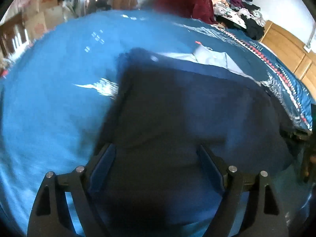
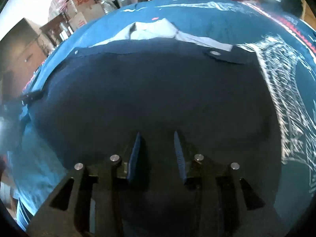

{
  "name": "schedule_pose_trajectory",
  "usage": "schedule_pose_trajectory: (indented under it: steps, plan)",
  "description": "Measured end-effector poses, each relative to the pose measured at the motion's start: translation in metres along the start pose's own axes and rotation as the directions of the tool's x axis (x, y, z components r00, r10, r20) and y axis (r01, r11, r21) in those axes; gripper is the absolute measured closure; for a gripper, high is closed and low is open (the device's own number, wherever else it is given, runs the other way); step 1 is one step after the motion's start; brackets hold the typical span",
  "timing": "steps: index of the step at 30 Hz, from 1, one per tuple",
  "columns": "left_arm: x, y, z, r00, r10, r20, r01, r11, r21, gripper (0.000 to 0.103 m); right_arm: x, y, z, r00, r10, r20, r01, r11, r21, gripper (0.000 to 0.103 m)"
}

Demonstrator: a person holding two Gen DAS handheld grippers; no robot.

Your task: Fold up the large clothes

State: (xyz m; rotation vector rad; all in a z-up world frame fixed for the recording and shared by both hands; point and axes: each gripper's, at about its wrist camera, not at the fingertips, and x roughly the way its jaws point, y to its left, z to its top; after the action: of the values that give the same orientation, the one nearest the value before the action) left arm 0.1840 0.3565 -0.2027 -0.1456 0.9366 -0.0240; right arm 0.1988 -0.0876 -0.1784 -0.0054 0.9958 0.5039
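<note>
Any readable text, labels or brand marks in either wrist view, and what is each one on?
White lettering on the bedspread border: blurred; no letter can be made out with certainty.
Red print on a cardboard box: upside down and smeared, unreadable.
Red mark on a lower box: too blurred.
Dark garment: no text visible.

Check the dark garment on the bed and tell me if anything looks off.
Nothing damaged or spilled. The navy garment lies fairly flat on the blue bedspread, pale lining showing at its far edge. Both views are motion-blurred, so small creases can't be judged.
</note>
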Motion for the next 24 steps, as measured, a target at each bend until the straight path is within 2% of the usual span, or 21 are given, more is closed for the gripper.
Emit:
schedule_pose_trajectory:
  steps: [2,4,7,10,12,13,14,15,16,17,18,20,21,24]
  plan:
    - [-0.003,0.034,-0.009,0.999,0.033,-0.014,-0.034,0.996,-0.081,0.015,-0.017,-0.011,0.000,0.999,-0.025,0.028,0.023,0.999,0.044,0.065]
    - [-0.013,0.062,-0.017,1.000,0.006,0.008,-0.005,0.987,-0.158,0.017,-0.028,-0.018,-0.006,0.997,-0.052,0.057,0.048,0.997,0.065,0.052]
    - [-0.024,0.066,-0.025,0.998,0.063,0.008,-0.061,0.987,-0.146,0.017,-0.020,-0.024,-0.028,0.994,-0.110,0.006,0.110,0.994,0.024,0.046]
    - [-0.034,0.068,-0.032,0.995,0.099,0.011,-0.096,0.984,-0.153,0.017,-0.030,-0.021,-0.037,0.992,-0.129,0.014,0.129,0.992,-0.008,0.041]
    - [-0.049,0.074,-0.038,0.990,0.136,0.023,-0.130,0.974,-0.184,0.016,-0.049,-0.026,-0.037,0.988,-0.150,0.043,0.149,0.988,0.042,0.033]
    - [-0.058,0.082,-0.045,0.986,0.162,0.027,-0.153,0.967,-0.206,0.015,-0.064,-0.033,-0.040,0.981,-0.173,0.089,0.166,0.983,0.077,0.027]
    - [-0.064,0.087,-0.049,0.981,0.193,0.026,-0.182,0.955,-0.232,0.013,-0.079,-0.043,-0.044,0.966,-0.220,0.133,0.205,0.972,0.117,0.024]
    - [-0.067,0.094,-0.054,0.972,0.233,0.012,-0.223,0.941,-0.257,0.012,-0.086,-0.050,-0.047,0.950,-0.271,0.154,0.249,0.957,0.147,0.015]
    - [-0.069,0.100,-0.059,0.965,0.261,-0.007,-0.253,0.928,-0.275,0.012,-0.094,-0.061,-0.052,0.927,-0.338,0.164,0.307,0.933,0.187,0.008]
    - [-0.069,0.102,-0.063,0.964,0.266,-0.017,-0.260,0.923,-0.285,0.011,-0.098,-0.075,-0.061,0.902,-0.405,0.147,0.368,0.902,0.226,0.007]
    - [-0.066,0.104,-0.069,0.963,0.267,-0.028,-0.264,0.920,-0.291,0.009,-0.098,-0.087,-0.066,0.890,-0.439,0.119,0.401,0.881,0.251,0.007]
    - [-0.061,0.102,-0.078,0.957,0.287,-0.037,-0.286,0.917,-0.278,0.003,-0.093,-0.113,-0.081,0.883,-0.467,0.053,0.431,0.848,0.308,0.007]
    - [-0.057,0.099,-0.080,0.954,0.298,-0.034,-0.296,0.916,-0.270,0.000,-0.091,-0.119,-0.086,0.882,-0.470,0.040,0.434,0.842,0.320,0.007]
    - [-0.054,0.100,-0.081,0.952,0.303,-0.040,-0.302,0.912,-0.279,0.000,-0.083,-0.131,-0.095,0.887,-0.460,0.032,0.423,0.838,0.345,0.005]
